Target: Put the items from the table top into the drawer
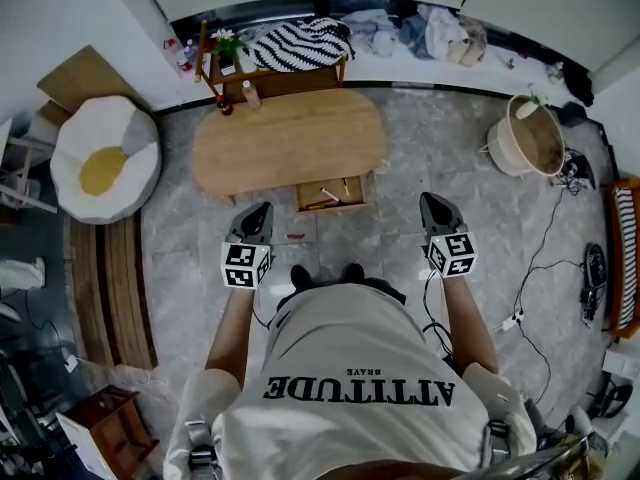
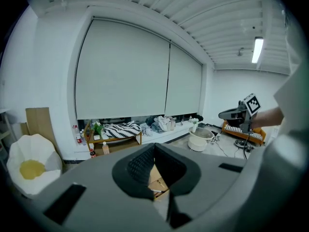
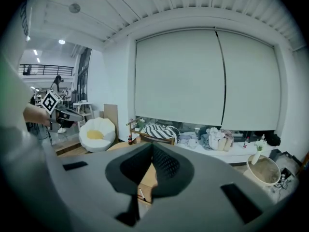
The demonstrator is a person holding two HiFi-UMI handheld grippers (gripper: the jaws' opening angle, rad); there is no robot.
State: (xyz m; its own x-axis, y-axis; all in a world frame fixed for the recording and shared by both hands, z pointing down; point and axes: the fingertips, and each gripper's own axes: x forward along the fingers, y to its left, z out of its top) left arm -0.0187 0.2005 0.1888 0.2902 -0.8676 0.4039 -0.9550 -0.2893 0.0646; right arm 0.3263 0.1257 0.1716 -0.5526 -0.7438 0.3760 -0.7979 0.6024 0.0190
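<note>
The oval wooden table [image 1: 290,140] has a bare top. Its drawer [image 1: 352,204] stands pulled out toward me, with a pen [image 1: 329,196] and other small items lying in it. A small red thing [image 1: 296,236] lies on the floor just in front of the drawer. My left gripper [image 1: 257,213] is held in the air to the drawer's left, jaws shut and empty. My right gripper [image 1: 433,206] hangs to the drawer's right, also shut with nothing in it. The left gripper [image 2: 154,146] and the right gripper [image 3: 152,146] both look over the table toward the window wall.
Behind the table stands a low wooden shelf [image 1: 285,76] with a striped cloth, a plant and bottles. An egg-shaped beanbag [image 1: 105,158] sits at the left, a round basket [image 1: 530,133] at the right. Cables [image 1: 540,268] run over the tiled floor at the right.
</note>
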